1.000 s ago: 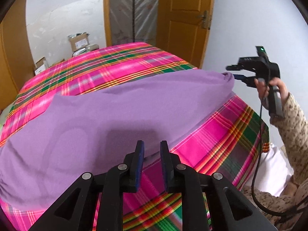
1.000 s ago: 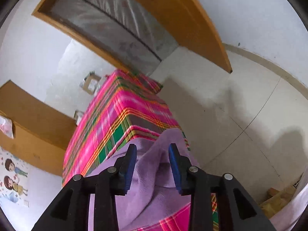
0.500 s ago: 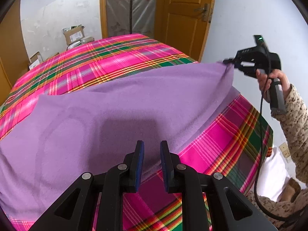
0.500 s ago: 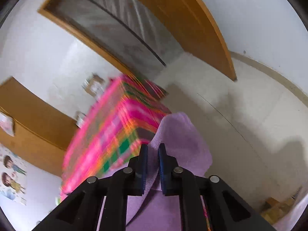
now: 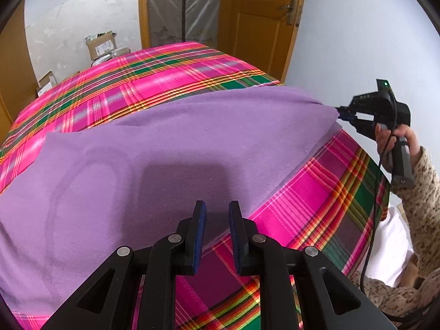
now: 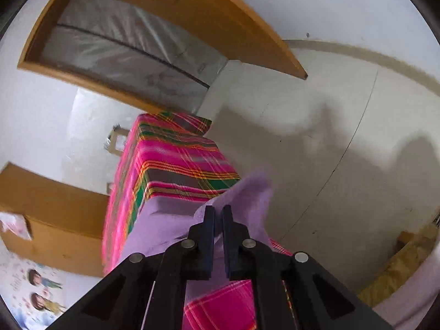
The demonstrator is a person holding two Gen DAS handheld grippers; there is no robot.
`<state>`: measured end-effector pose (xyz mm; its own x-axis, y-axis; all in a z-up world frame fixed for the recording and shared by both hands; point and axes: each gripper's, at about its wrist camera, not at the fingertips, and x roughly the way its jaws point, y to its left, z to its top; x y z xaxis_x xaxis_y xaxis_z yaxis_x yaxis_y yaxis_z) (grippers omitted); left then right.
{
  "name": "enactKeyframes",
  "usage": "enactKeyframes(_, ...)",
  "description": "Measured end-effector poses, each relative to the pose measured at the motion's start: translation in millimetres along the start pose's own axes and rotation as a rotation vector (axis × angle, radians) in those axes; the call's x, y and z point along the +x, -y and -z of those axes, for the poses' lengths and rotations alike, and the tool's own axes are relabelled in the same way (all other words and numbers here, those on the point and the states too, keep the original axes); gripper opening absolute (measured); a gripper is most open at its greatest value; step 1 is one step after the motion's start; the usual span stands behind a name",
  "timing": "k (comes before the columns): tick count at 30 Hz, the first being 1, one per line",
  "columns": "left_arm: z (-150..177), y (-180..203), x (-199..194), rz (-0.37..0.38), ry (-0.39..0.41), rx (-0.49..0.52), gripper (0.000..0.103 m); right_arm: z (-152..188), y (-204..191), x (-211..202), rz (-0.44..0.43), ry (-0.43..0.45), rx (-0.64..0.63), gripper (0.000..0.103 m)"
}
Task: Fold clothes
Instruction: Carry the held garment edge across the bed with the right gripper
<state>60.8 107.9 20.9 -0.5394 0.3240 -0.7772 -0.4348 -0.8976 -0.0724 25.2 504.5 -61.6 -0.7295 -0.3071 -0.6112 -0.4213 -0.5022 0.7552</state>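
Observation:
A purple garment [image 5: 170,148] lies spread across a bed with a pink plaid cover [image 5: 154,82]. My left gripper [image 5: 216,210] hovers over the garment's near edge, jaws a little apart and empty. My right gripper [image 5: 342,112] is at the garment's far right corner and is shut on it, pulling it taut past the bed's edge. In the right wrist view the right gripper [image 6: 218,214] pinches a fold of the purple garment [image 6: 247,192], lifted off the plaid cover [image 6: 170,162].
Cardboard boxes [image 5: 100,45] stand on the floor behind the bed. A wooden door [image 5: 261,19] and a plastic-covered opening [image 5: 181,8] are beyond it. A white wall [image 5: 357,41] is at the right. A white pillow [image 5: 390,244] lies by the bed's right side.
My right gripper closed on the garment's right corner and pulled it outward and up. My left gripper moved slightly forward over the near edge, jaws unchanged.

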Motion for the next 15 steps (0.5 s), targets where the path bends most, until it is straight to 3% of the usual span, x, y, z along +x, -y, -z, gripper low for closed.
enactKeyframes(7,-13,7,0,0.019,0.004,0.04,0.018,1,-1,-14,-0.008,0.022,-0.048,0.006)
enactKeyframes(12,-31,11,-2,0.045,0.024,0.064,0.018,10,6,-22,-0.013,0.015,-0.008,0.005)
enactKeyframes(15,-37,14,-1,0.064,0.027,0.071,0.018,12,5,-16,0.029,-0.048,-0.026,0.005)
